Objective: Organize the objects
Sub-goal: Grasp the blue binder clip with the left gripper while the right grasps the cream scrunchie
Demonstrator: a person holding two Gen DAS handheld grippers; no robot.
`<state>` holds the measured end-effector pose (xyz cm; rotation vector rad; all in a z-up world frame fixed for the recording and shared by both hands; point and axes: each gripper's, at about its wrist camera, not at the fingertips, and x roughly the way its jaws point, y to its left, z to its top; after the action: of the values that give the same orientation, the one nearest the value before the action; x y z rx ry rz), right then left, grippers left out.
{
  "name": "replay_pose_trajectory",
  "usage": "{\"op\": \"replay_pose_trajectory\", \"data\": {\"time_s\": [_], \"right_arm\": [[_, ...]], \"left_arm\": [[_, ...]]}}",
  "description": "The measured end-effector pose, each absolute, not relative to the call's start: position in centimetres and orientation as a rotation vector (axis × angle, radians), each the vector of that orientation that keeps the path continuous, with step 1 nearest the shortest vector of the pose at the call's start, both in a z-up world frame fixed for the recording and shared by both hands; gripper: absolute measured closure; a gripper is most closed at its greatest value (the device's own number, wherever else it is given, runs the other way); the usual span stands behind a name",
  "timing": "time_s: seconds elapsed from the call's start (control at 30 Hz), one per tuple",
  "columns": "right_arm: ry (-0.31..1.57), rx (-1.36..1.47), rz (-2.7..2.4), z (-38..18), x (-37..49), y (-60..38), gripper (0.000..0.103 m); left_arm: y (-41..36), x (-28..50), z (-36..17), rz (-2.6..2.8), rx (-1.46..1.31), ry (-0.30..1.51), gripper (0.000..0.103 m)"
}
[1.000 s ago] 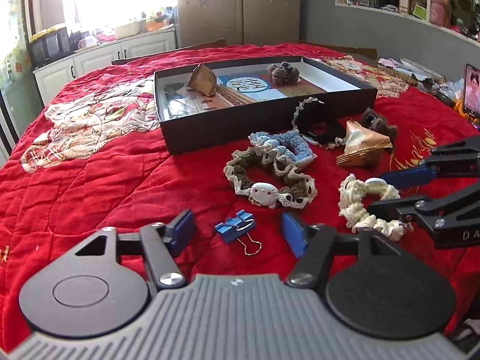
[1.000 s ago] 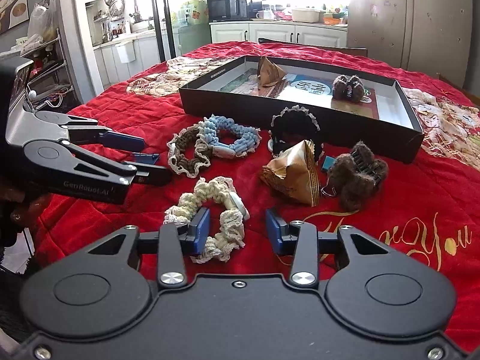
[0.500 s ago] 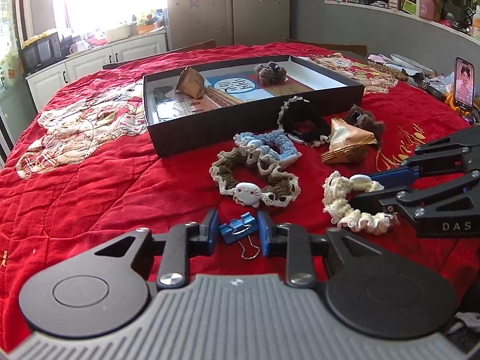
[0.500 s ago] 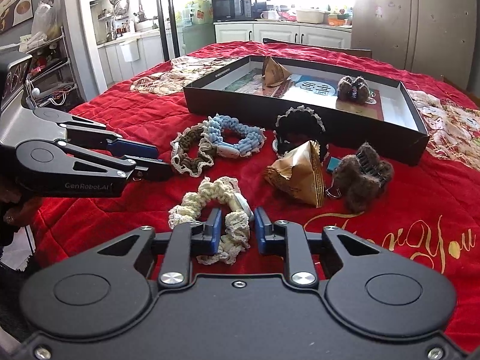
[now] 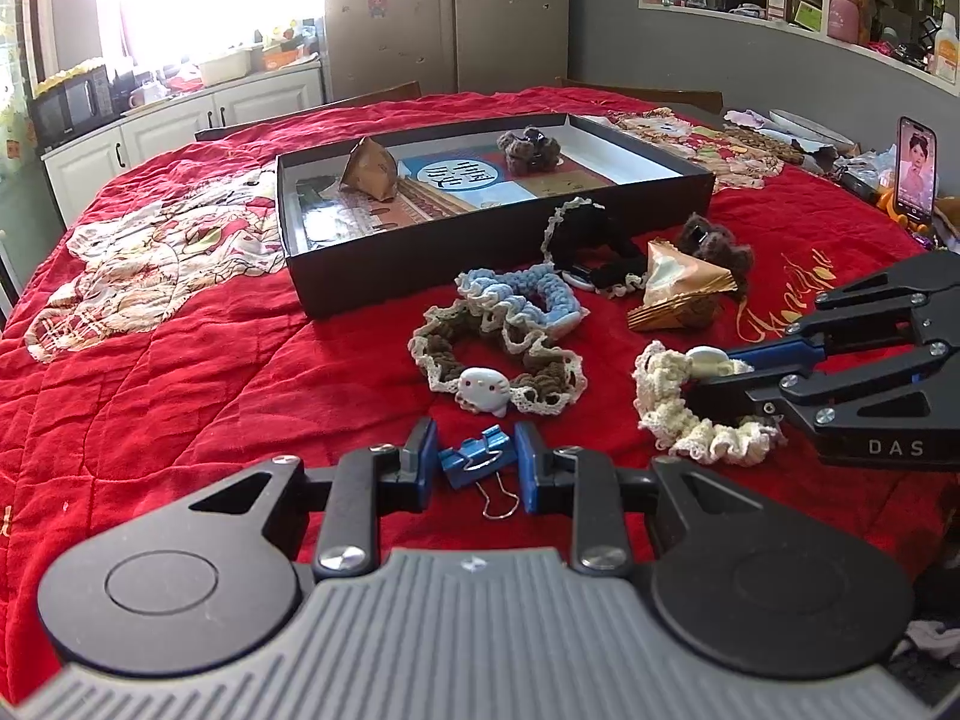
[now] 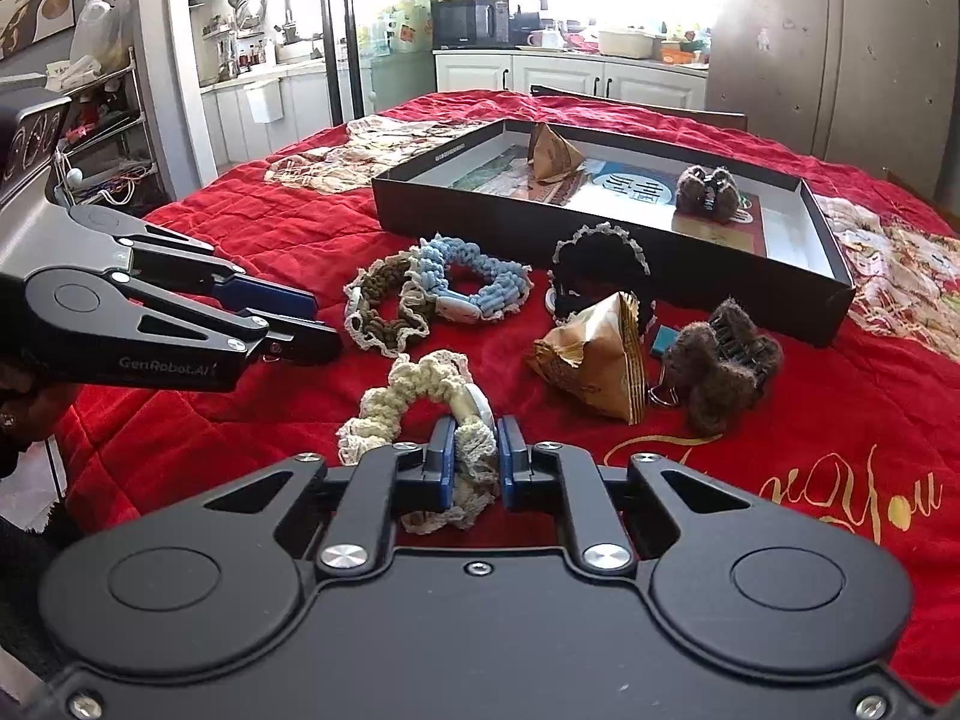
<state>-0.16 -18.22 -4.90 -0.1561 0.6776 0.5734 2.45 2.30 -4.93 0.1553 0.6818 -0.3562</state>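
My left gripper (image 5: 474, 462) is shut on a blue binder clip (image 5: 474, 459) lying on the red quilt. My right gripper (image 6: 471, 459) is shut on a cream crocheted scrunchie (image 6: 414, 396), which also shows in the left wrist view (image 5: 666, 396). A brown scrunchie with a white cat charm (image 5: 480, 372), a blue scrunchie (image 5: 528, 294), a black scrunchie (image 5: 588, 240), a gold pyramid packet (image 5: 678, 288) and a brown furry hair claw (image 6: 720, 360) lie on the quilt. The black box (image 5: 480, 258) behind them holds another pyramid packet (image 5: 369, 171) and a furry claw (image 5: 531, 150).
A phone on a stand (image 5: 915, 171) and clutter sit at the table's right edge. A teal clip (image 6: 663, 341) lies between the packet and the furry claw. Kitchen cabinets and a fridge stand beyond the table.
Both grippers closed from open: the left onto the blue binder clip, the right onto the cream scrunchie. Both moved slightly forward over their objects.
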Motion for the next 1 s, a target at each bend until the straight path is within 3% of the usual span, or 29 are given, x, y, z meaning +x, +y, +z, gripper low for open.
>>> {"op": "replay_pose_trajectory", "data": {"time_s": [1.0], "right_arm": [[0.555, -0.141, 0.581, -1.1, -1.2, -19.6, 0.09]], "left_arm": [[2.7, 2.2, -2.4, -0.379, 0.122, 0.623, 0.072]]}}
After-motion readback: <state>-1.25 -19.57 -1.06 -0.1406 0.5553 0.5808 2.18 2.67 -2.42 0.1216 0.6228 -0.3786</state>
